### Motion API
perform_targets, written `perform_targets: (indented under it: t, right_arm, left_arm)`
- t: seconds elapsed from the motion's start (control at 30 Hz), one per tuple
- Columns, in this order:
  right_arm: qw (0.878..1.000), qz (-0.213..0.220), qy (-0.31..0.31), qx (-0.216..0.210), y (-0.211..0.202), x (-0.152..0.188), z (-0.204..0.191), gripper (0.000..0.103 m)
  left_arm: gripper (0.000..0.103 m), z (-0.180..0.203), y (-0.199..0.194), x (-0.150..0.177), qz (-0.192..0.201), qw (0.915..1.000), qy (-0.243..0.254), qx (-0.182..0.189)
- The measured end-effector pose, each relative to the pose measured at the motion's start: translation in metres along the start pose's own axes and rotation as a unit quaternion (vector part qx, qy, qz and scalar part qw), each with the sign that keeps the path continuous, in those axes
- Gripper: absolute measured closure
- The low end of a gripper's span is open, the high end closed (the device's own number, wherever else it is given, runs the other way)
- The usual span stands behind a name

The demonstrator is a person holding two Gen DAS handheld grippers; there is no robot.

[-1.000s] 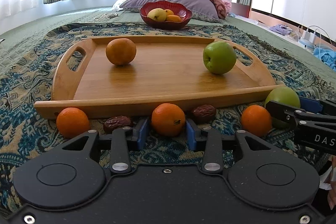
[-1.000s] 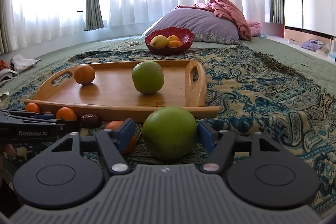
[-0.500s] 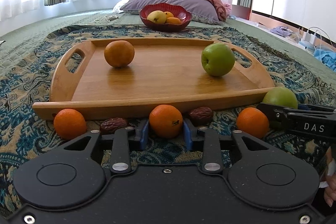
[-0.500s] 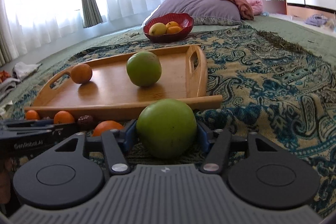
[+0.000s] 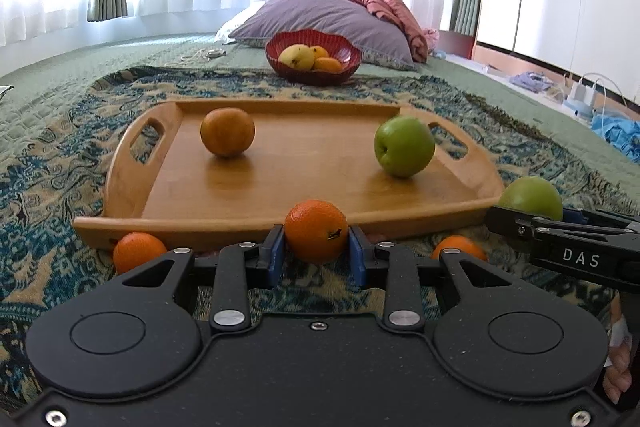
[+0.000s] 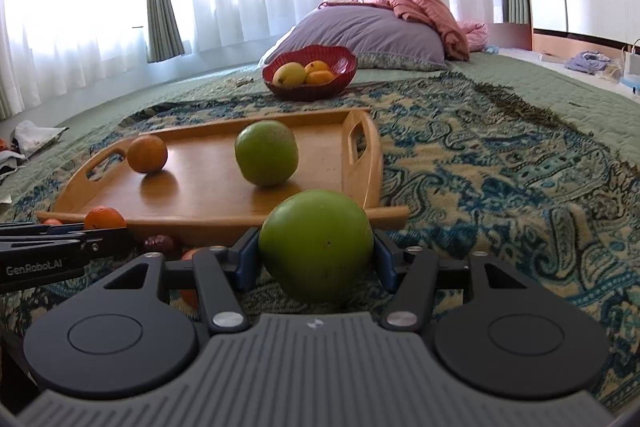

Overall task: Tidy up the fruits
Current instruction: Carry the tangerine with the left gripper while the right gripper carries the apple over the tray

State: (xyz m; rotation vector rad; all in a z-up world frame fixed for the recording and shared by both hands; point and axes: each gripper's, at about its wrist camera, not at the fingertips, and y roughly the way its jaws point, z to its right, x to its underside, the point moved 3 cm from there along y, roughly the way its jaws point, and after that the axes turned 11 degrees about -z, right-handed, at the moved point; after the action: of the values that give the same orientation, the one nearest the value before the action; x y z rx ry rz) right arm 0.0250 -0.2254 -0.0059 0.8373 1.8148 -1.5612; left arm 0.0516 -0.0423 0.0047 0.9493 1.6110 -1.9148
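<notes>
My left gripper (image 5: 316, 251) is shut on an orange (image 5: 315, 230) and holds it just above the rug at the near rim of the wooden tray (image 5: 280, 223). My right gripper (image 6: 316, 259) is shut on a green apple (image 6: 316, 245), lifted near the tray's right corner (image 6: 372, 187). The tray holds one orange (image 5: 227, 131) at the left and one green apple (image 5: 404, 147) at the right. Two more oranges (image 5: 138, 251) (image 5: 460, 247) lie on the rug in front of the tray. A brown date (image 6: 160, 243) lies there too.
A red bowl (image 5: 314, 57) with yellow and orange fruit stands beyond the tray, before a purple pillow (image 5: 324, 19). The patterned rug (image 6: 500, 167) spreads to the right. Cables and clothes (image 5: 580, 95) lie at the far right.
Both grippers closed on their fruit and lifted: the left one on the middle orange, the right one on the green apple. The dates beside the orange are now hidden behind the left gripper.
</notes>
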Motion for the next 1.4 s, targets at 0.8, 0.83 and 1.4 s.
perform_targets:
  t: [0.8, 0.83, 1.4]
  right_arm:
    - [1.000, -0.007, -0.018, 0.009, 0.027, -0.059, -0.016, 0.042]
    - [1.000, -0.010, -0.017, 0.008, 0.030, -0.060, -0.016, 0.042]
    - [0.999, -0.035, -0.028, 0.016, 0.064, -0.070, -0.029, 0.042]
  left_arm:
    - [0.072, -0.065, 0.023, -0.068, -0.037, 0.9990, -0.003, -0.026]
    - [0.072, -0.067, 0.026, -0.069, -0.040, 0.9989, 0.001, -0.024]
    - [0.072, -0.088, 0.056, -0.078, -0.085, 0.9963, -0.011, -0.007]
